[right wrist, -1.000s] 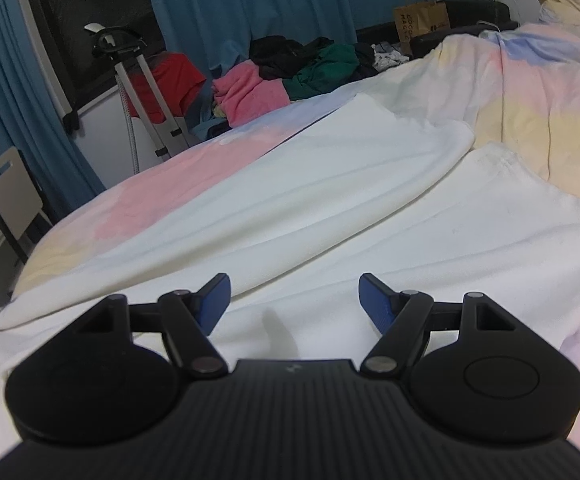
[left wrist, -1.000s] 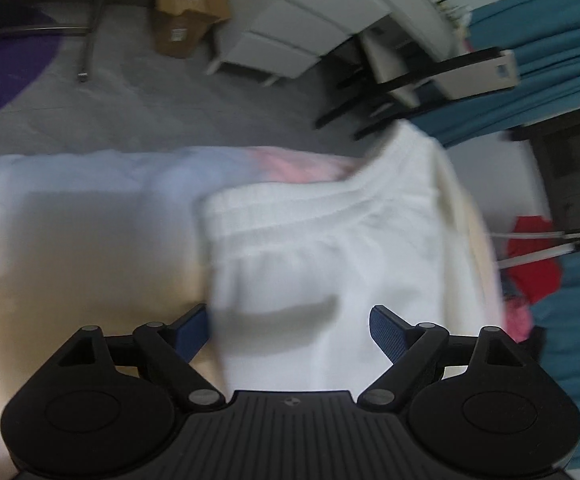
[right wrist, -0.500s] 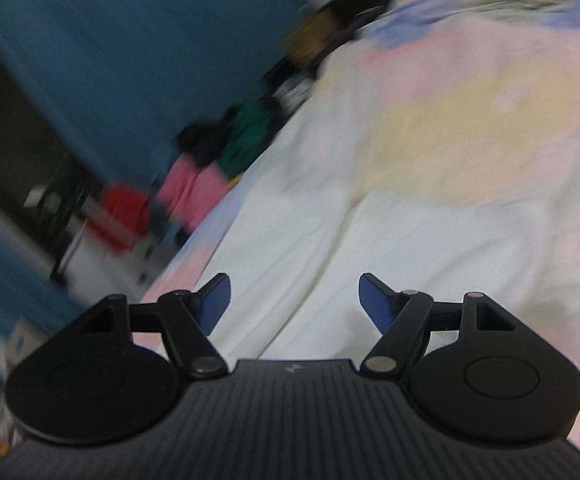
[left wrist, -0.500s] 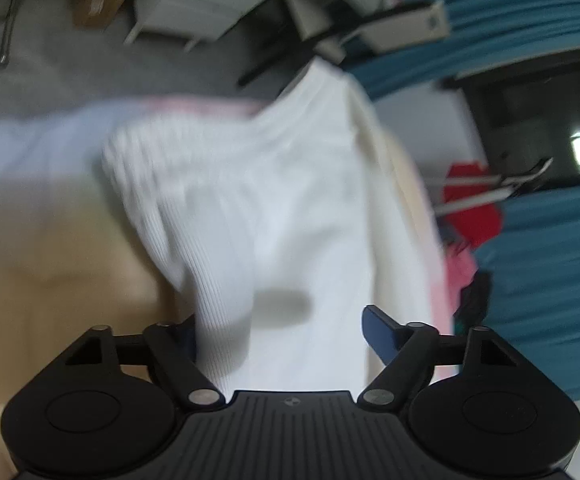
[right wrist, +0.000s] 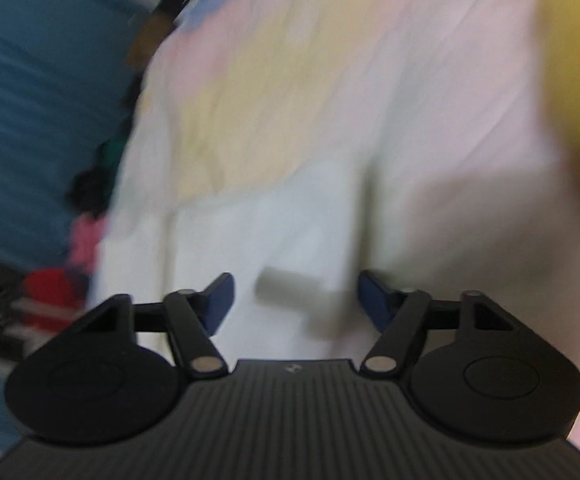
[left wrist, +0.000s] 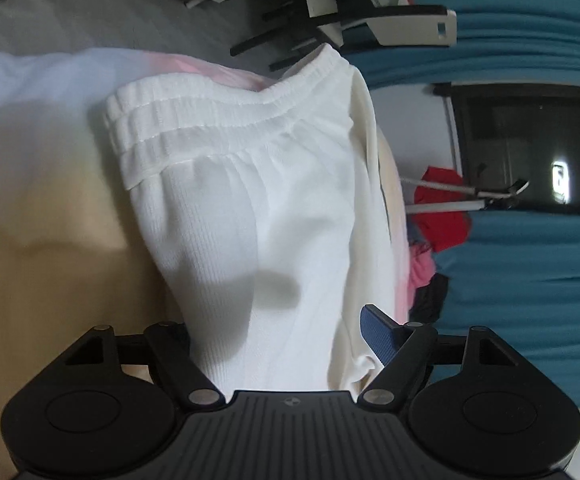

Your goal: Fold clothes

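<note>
White trousers (left wrist: 258,208) with a ribbed elastic waistband (left wrist: 210,116) lie on the pastel bed sheet (left wrist: 42,208). In the left wrist view the waistband is at the far end and the fabric runs down between my fingers. My left gripper (left wrist: 278,332) is open; the cloth covers its left fingertip, and the blue right pad (left wrist: 377,332) shows. In the blurred right wrist view my right gripper (right wrist: 293,300) is open and empty, just above the white fabric (right wrist: 282,232).
White drawers and a chair (left wrist: 369,8) stand beyond the bed's edge. Teal curtains (left wrist: 529,272) and a dark window are to the right. A red garment on a rack (left wrist: 445,208) and a pile of clothes (right wrist: 86,224) lie beside the bed.
Both views swung round. The left gripper moved over the trousers, so the fabric now fills the gap between its fingers. The right gripper turned toward the pastel sheet, still open.
</note>
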### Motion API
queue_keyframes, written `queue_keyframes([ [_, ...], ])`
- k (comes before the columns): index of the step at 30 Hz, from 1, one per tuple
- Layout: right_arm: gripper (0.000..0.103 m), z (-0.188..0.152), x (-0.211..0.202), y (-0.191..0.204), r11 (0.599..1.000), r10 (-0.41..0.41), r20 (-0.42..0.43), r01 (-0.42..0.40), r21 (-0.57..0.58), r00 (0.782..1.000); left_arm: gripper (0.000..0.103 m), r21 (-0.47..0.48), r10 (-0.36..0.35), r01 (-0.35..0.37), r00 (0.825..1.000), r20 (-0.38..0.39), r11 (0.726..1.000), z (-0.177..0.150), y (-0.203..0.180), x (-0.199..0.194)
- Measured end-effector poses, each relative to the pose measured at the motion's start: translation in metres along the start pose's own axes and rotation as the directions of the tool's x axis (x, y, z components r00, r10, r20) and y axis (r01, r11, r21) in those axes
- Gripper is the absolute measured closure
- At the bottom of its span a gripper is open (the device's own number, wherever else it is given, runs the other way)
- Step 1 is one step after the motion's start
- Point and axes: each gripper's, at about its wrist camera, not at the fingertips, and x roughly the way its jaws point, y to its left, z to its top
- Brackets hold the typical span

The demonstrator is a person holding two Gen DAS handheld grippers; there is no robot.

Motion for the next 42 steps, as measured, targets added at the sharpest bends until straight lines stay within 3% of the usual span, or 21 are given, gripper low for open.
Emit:
queue_keyframes([
  [2,0.057,-0.004,0.008,0.006,0.998,0.054,-0.021,-0.054,-0.016,0.998,0.029,0.016,0.034,-0.034,0.999,-0.004,0.999,0.002,-0.001,0.006],
  [6,0.090,-0.006,0.003,0.029,0.988,0.041,0.074,-0.029,-0.150,0.996,0.052,0.049,0.100,-0.099,0.995,-0.011,0.994,0.007,-0.001,0.018],
  [8,0.096,-0.004,0.003,0.035,0.981,0.002,0.117,0.021,-0.194,0.993,0.066,0.034,0.111,-0.110,0.994,-0.018,0.993,0.011,0.004,0.020],
  [10,0.097,-0.003,0.005,0.037,0.973,-0.049,0.161,0.083,-0.216,0.986,0.086,0.013,0.103,-0.103,0.995,-0.013,0.995,0.012,0.009,0.017],
  [13,0.097,-0.001,0.002,0.034,0.979,-0.048,0.204,0.087,-0.184,0.978,0.094,-0.007,0.060,-0.060,0.998,0.036,0.998,0.012,0.013,0.002],
  [17,0.097,-0.011,-0.010,0.052,0.958,-0.034,0.298,0.115,-0.261,0.954,0.096,0.033,-0.029,0.025,0.990,0.137,0.999,0.006,0.004,-0.020],
  [21,0.097,-0.019,-0.031,0.063,0.936,-0.008,0.388,0.144,-0.323,0.922,0.097,0.130,-0.083,0.058,0.977,0.196,0.990,-0.003,-0.009,-0.044],
  [25,0.097,-0.024,-0.058,0.066,0.925,0.018,0.418,0.144,-0.352,0.908,0.097,0.115,-0.094,0.072,0.976,0.198,0.991,0.001,-0.013,-0.057],
  [29,0.097,-0.020,-0.049,0.105,0.910,0.040,0.409,0.136,-0.392,0.912,0.097,0.146,-0.095,0.070,0.981,0.171,0.987,0.019,-0.048,-0.043],
  [35,0.097,-0.013,0.010,0.217,0.839,0.098,0.415,0.149,-0.524,0.904,0.097,0.208,-0.045,0.008,0.984,0.175,0.978,0.069,-0.135,0.029],
  [38,0.097,-0.015,0.065,0.274,0.789,0.087,0.411,0.189,-0.585,0.907,0.097,0.237,-0.003,-0.040,0.984,0.179,0.971,0.097,-0.179,0.076],
  [42,0.097,-0.022,0.154,0.321,0.728,0.046,0.404,0.246,-0.640,0.913,0.096,0.260,0.082,-0.131,0.978,0.190,0.957,0.135,-0.203,0.158],
])
